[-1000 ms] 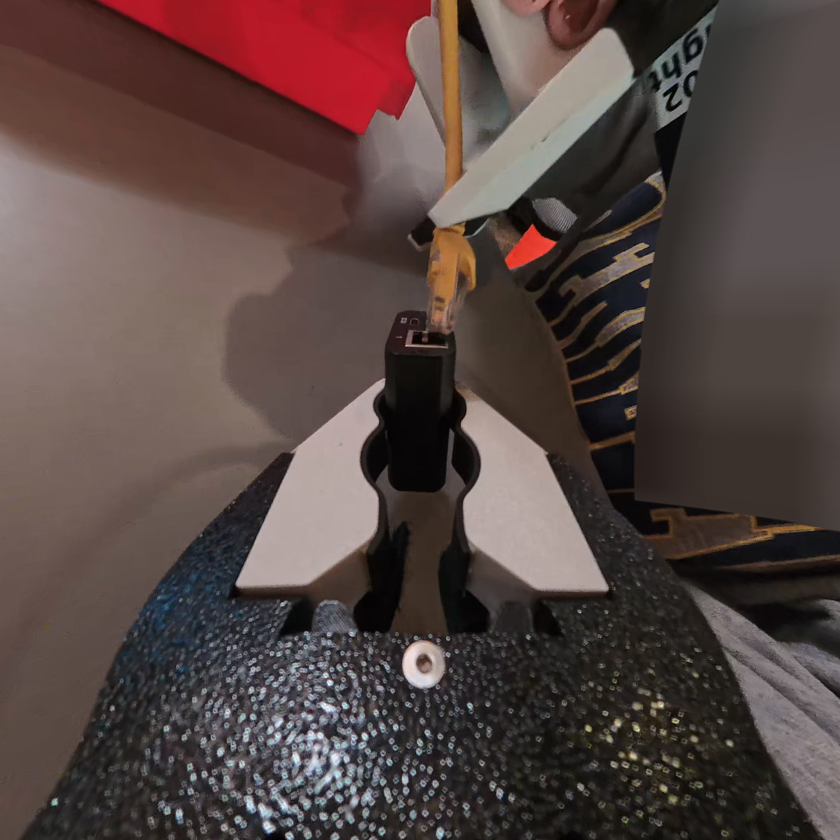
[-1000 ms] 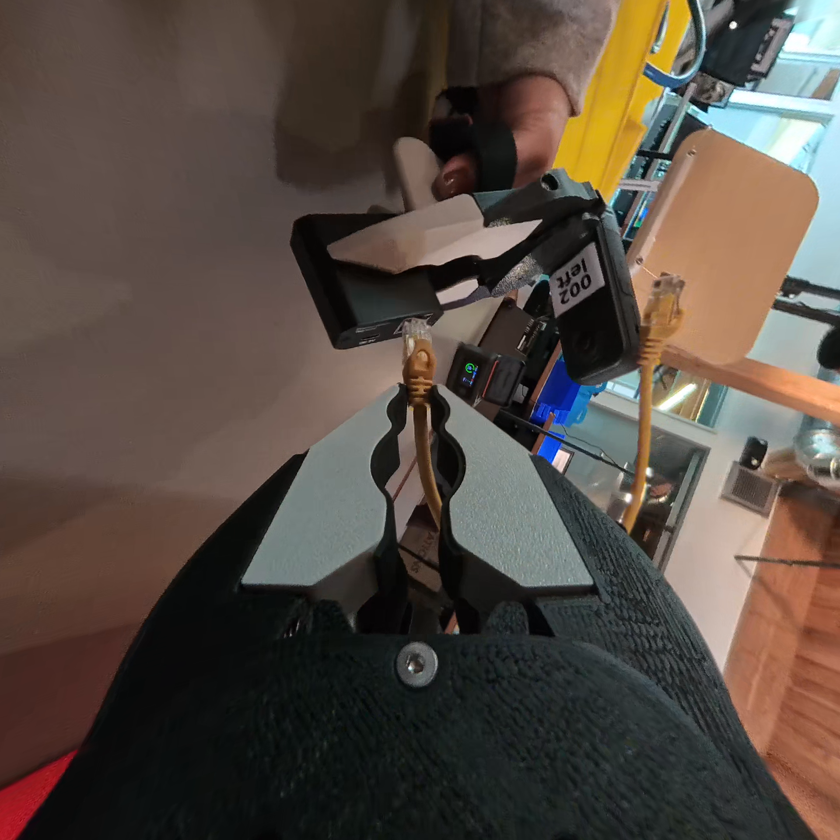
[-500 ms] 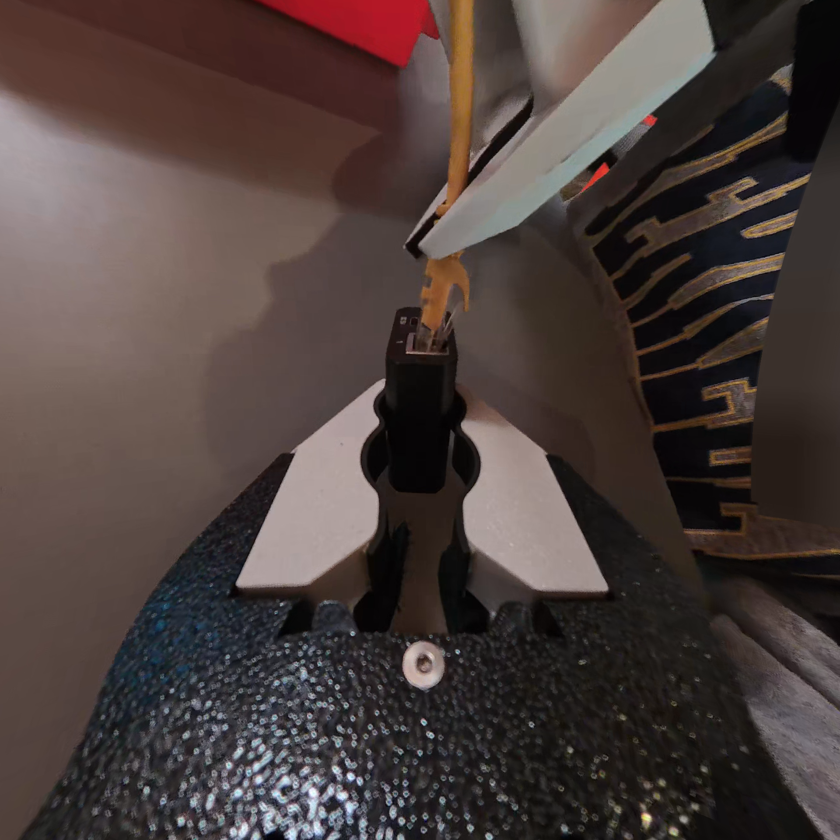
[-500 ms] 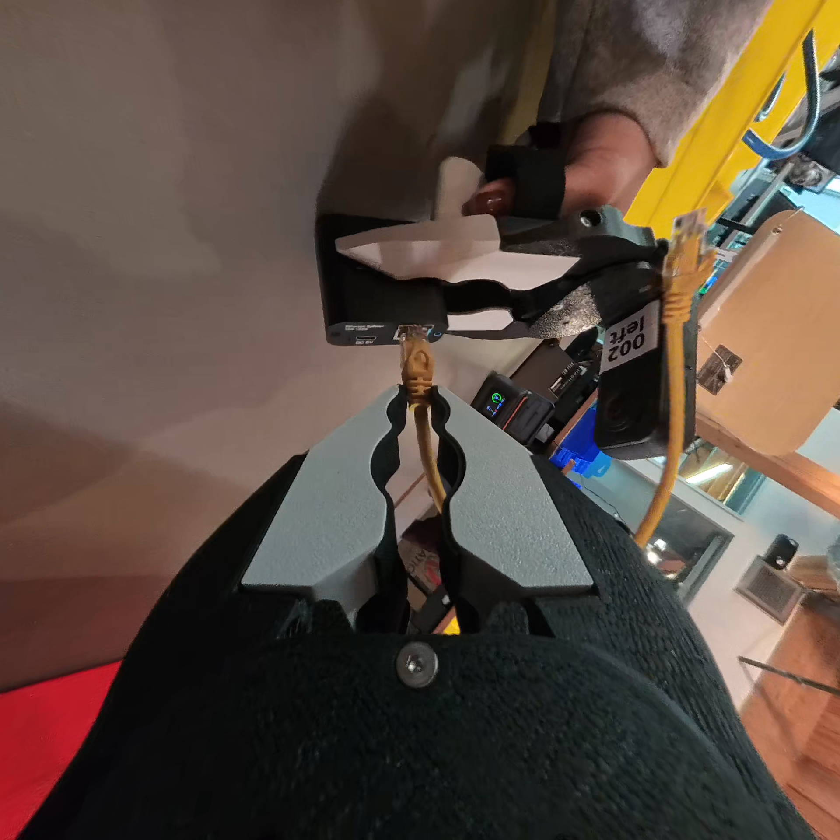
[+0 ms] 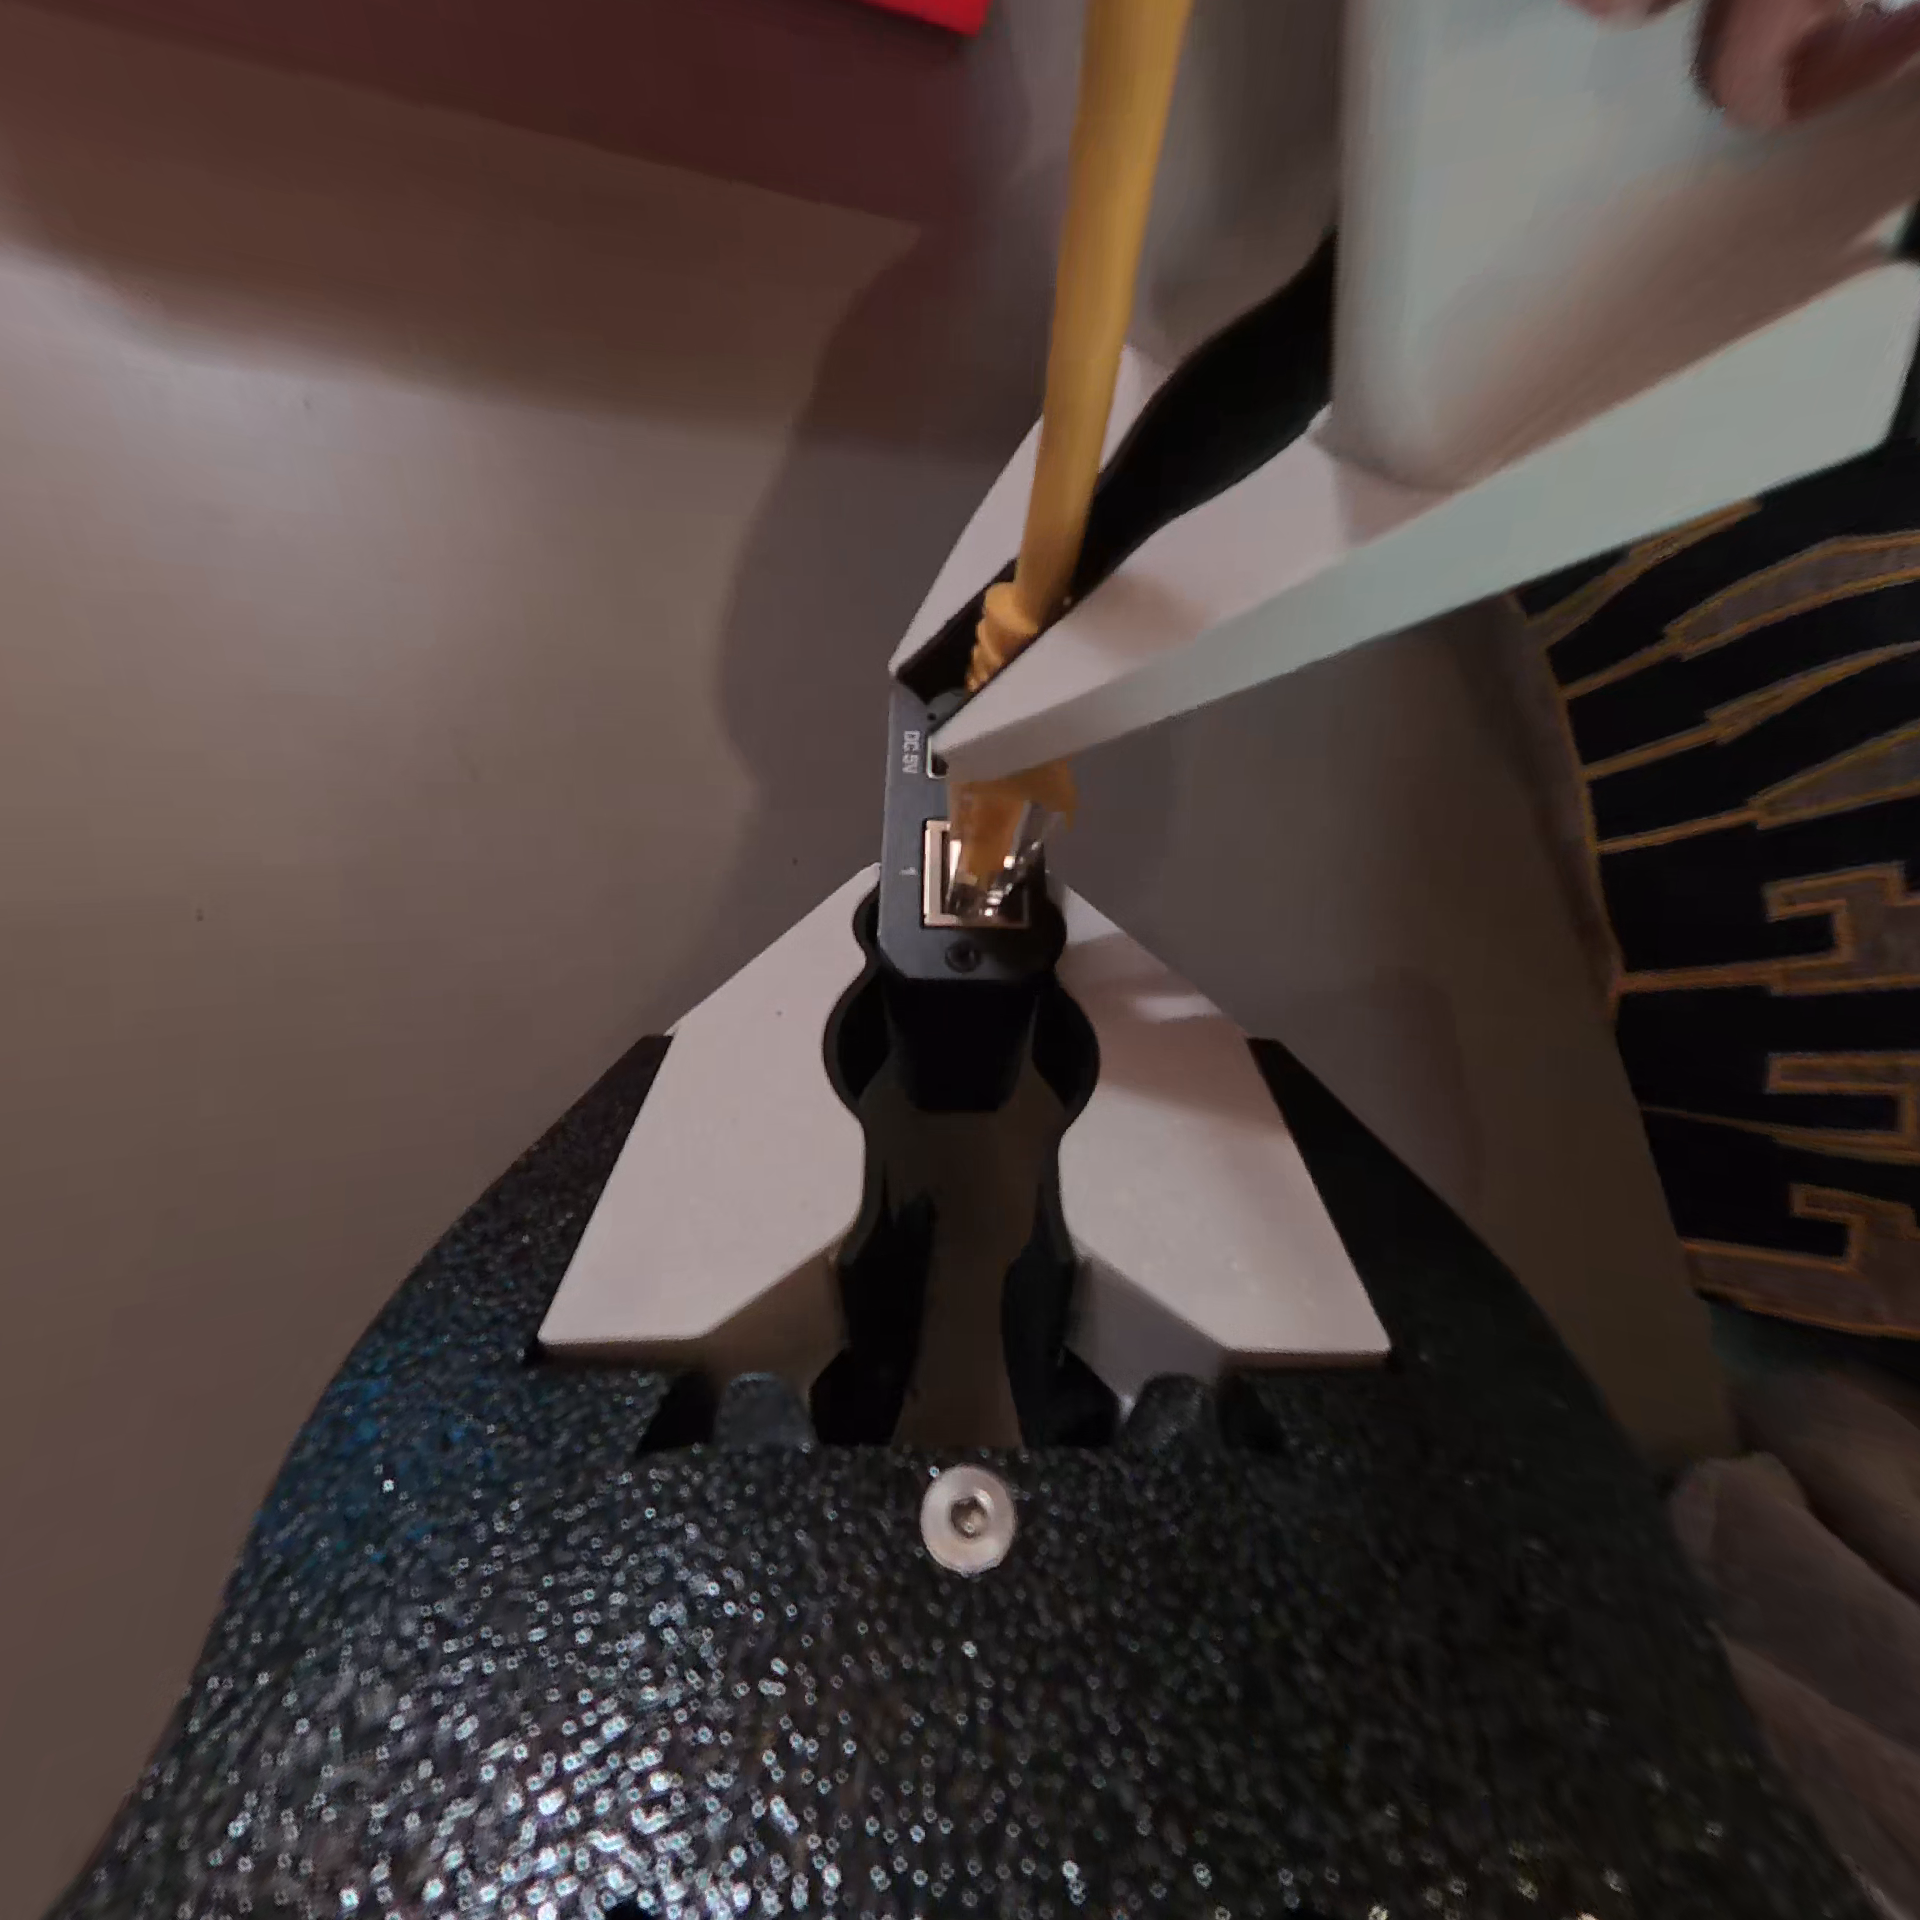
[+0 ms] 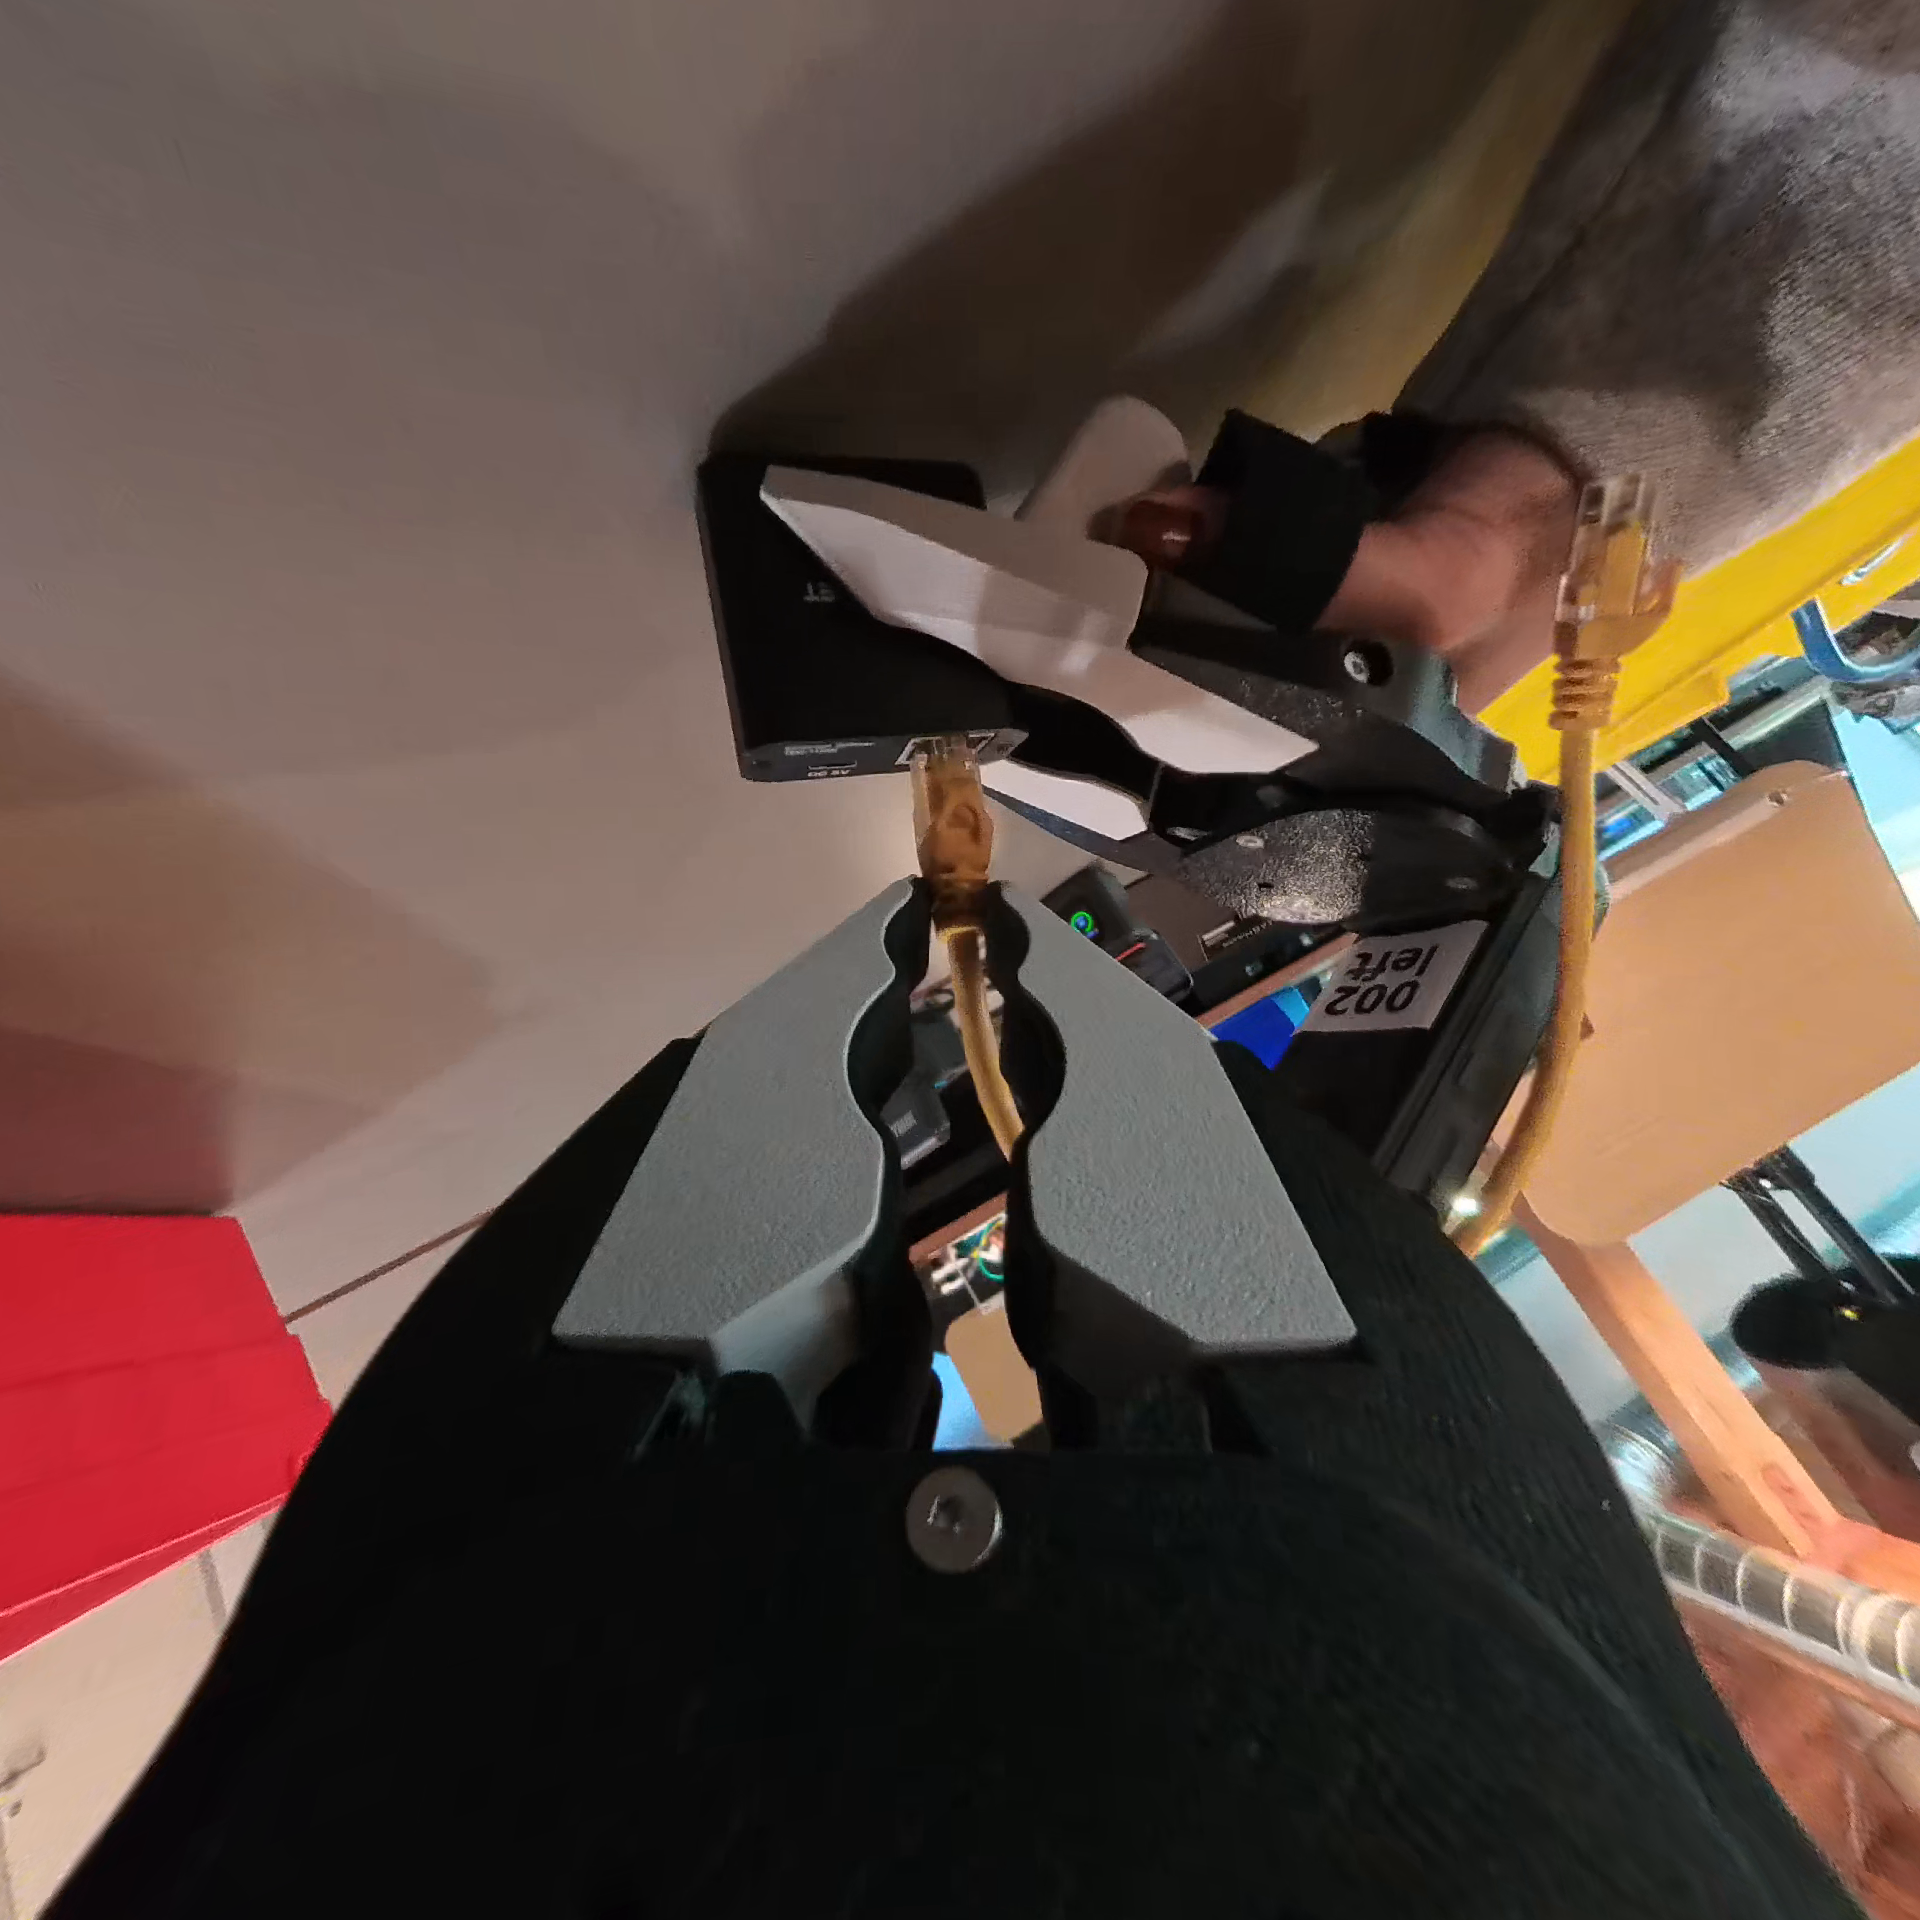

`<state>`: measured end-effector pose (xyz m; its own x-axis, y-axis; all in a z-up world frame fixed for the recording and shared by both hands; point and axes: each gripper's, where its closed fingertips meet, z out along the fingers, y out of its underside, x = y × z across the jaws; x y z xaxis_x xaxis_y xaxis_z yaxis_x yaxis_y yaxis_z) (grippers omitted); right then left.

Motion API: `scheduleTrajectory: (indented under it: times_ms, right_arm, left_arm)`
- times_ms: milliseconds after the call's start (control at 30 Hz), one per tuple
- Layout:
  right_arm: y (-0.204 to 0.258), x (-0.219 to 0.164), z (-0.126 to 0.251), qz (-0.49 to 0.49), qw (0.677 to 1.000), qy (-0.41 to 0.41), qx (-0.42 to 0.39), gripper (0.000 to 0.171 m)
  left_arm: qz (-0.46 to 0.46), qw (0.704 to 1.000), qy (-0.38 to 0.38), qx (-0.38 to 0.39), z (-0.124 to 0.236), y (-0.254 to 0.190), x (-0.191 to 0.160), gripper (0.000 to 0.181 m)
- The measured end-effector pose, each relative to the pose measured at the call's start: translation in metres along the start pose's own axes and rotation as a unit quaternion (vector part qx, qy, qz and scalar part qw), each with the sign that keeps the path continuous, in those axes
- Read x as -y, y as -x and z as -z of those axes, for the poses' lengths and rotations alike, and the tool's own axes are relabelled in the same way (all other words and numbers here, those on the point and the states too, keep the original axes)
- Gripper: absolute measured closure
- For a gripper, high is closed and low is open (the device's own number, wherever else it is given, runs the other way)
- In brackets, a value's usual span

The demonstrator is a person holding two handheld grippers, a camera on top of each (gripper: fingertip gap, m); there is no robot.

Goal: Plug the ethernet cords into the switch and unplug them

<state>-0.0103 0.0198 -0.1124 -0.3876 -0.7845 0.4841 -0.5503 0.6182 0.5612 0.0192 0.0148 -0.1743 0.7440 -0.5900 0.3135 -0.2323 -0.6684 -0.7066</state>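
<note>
My left gripper [image 5: 961,914] is shut on a small black switch [image 5: 961,997], held end-on with its port face toward the right gripper. The switch also shows in the right wrist view [image 6: 831,665], clamped between the left gripper's white fingers [image 6: 997,603]. My right gripper [image 6: 961,904] is shut on a yellow ethernet cord [image 6: 982,1049] just behind its plug [image 6: 951,821]. The clear plug tip [image 5: 997,862] sits inside the switch's port. The cord's other end [image 6: 1605,582] hangs loose at the right.
A beige tabletop [image 5: 364,727] lies under both grippers. A red object [image 6: 114,1403] sits at its edge. A person's sleeve and hand [image 6: 1475,540] hold the left gripper. A patterned dark garment [image 5: 1766,883] is at the right. Shelves and a wooden chair [image 6: 1714,1039] stand beyond. My hands' fingertips stand some 7 cm from each other.
The right gripper has moved the yellow plug closer and into the switch's port. The two grippers have come together; the switch face is tilted more toward the camera.
</note>
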Motion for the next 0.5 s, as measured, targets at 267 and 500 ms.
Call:
scheduleTrajectory:
  times_ms: [267,500]
  right_arm:
    - [0.007,-0.002,0.004,-0.023,1.0,0.003,-0.008,0.162]
    - [0.025,-0.005,0.008,-0.089,0.996,-0.005,-0.005,0.162]
  left_arm:
    - [0.034,0.999,-0.031,-0.025,0.004,-0.003,0.004,0.159]
    - [0.049,0.996,-0.073,-0.035,0.011,0.0,0.011,0.159]
